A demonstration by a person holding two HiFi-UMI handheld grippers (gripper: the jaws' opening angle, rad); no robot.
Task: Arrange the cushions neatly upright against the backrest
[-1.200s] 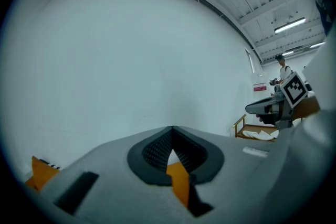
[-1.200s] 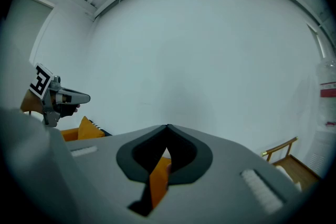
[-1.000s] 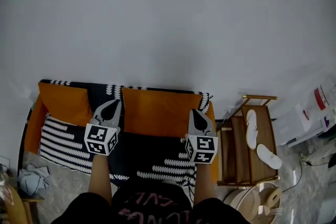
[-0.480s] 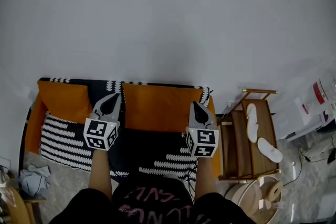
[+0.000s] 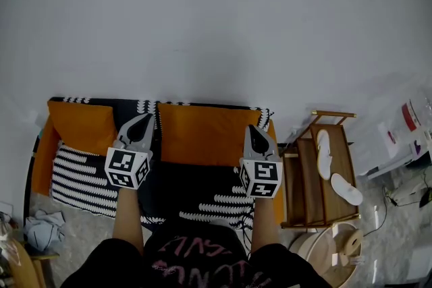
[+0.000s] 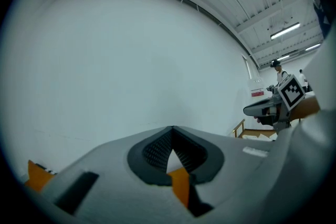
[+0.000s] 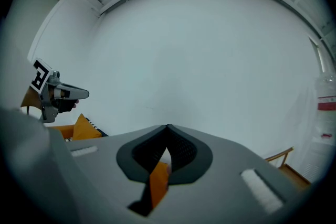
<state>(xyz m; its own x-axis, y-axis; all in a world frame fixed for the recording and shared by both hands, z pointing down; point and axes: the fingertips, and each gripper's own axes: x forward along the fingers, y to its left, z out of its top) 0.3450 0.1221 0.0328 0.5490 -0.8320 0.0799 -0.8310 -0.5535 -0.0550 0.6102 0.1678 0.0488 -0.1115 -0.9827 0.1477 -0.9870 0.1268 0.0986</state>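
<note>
orange fills the head view: the wide cushion (image 5: pixel 202 137) stands upright against the backrest (image 5: pixel 202 106) of the sofa (image 5: pixel 81 175), with the small cushion (image 5: pixel 81 125) beside it at the left end. both sit as they did a second ago, and my left gripper (image 5: pixel 147 120) and right gripper (image 5: pixel 251 131) have barely shifted in front of the wide one. in the left gripper view my fingers (image 6: pixel 152 153) are pressed together on nothing, only a sliver of orange beyond them. the right gripper view shows the same. i judge the arranging is nearly done.

left gripper (image 6: pixel 172 130) with jaws together (orange cushion (image 6: pixel 180 186) seen through their gap), white wall (image 6: pixel 131 60) ahead.
</note>
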